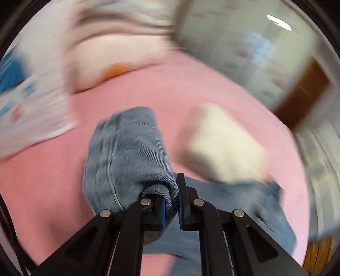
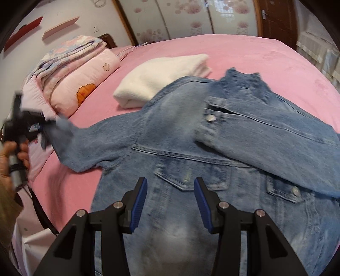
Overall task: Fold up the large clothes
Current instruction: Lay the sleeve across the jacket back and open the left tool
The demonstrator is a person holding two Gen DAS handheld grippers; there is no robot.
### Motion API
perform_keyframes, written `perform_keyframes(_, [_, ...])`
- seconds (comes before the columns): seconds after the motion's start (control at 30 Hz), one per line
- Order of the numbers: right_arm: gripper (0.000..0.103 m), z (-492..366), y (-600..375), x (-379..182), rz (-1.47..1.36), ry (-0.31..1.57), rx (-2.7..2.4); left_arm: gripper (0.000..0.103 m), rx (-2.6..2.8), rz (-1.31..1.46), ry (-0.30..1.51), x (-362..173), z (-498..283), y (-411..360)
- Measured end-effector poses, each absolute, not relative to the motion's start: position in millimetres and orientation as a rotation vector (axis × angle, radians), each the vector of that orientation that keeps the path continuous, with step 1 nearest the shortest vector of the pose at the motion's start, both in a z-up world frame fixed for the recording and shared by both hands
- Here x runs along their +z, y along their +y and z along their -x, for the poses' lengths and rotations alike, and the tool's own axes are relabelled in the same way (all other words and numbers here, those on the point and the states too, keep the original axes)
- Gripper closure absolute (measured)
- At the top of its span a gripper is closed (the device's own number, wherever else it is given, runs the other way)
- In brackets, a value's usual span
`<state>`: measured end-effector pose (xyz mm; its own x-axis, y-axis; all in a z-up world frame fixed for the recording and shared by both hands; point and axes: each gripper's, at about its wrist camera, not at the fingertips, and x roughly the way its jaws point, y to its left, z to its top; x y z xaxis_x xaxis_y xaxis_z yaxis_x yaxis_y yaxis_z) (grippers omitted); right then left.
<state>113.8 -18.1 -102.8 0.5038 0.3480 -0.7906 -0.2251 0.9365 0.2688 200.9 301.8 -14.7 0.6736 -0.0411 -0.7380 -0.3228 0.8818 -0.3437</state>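
A blue denim jacket [image 2: 191, 152] lies front up on the pink bed [image 2: 244, 55]. One sleeve [image 2: 265, 135] is folded across its chest. My left gripper [image 1: 172, 203] is shut on the cuff of the other sleeve [image 1: 127, 152] and holds it lifted; the left wrist view is blurred. In the right wrist view that gripper [image 2: 45, 124] shows at the far left, holding the sleeve [image 2: 89, 140] stretched out to the side. My right gripper [image 2: 170, 201] is open and empty, hovering over the jacket's lower front.
A folded white garment [image 2: 161, 78] lies on the bed behind the jacket. Folded pink quilts [image 2: 80, 70] are stacked at the back left. A wardrobe [image 2: 191, 17] and a brown door [image 2: 278, 19] stand beyond the bed.
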Motion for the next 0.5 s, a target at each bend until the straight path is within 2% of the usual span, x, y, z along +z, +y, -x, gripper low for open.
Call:
perform_keyframes(0.1, [0.057, -107.0, -46.1, -104.1, -0.188, 0.982, 0.312, 0.095, -0.067, 0.364, 0.857, -4.4, -220.8, 198.2])
perform_keyframes(0.13, [0.057, -105.2, -52.9, -104.8, -0.199, 0.980, 0.303, 0.090, -0.139, 0.330, 0.888, -11.4, -226.0, 161.9])
perform_keyframes(0.17, [0.057, -103.1, -62.6, -105.5, -0.213, 0.979, 0.287, 0.075, -0.186, 0.310, 0.914, -18.9, -229.2, 140.3])
perform_keyframes(0.2, [0.057, -100.6, -75.9, -107.3, -0.230, 0.981, 0.266, 0.054, -0.284, 0.266, 0.979, -37.8, -236.2, 103.4])
perform_keyframes(0.23, [0.057, -98.6, -85.6, -109.1, -0.243, 0.986, 0.253, 0.047, -0.317, 0.242, 1.014, -49.9, -238.9, 86.8])
perform_keyframes(0.33, [0.057, -93.2, -110.6, -115.6, -0.269, 1.004, 0.211, 0.045, -0.359, 0.217, 1.153, -106.7, -240.7, 40.9])
perform_keyframes(0.5, [0.057, -86.9, -145.7, -124.4, -0.287, 1.020, 0.169, 0.045, -0.373, 0.354, 1.190, -136.4, -224.1, 54.4])
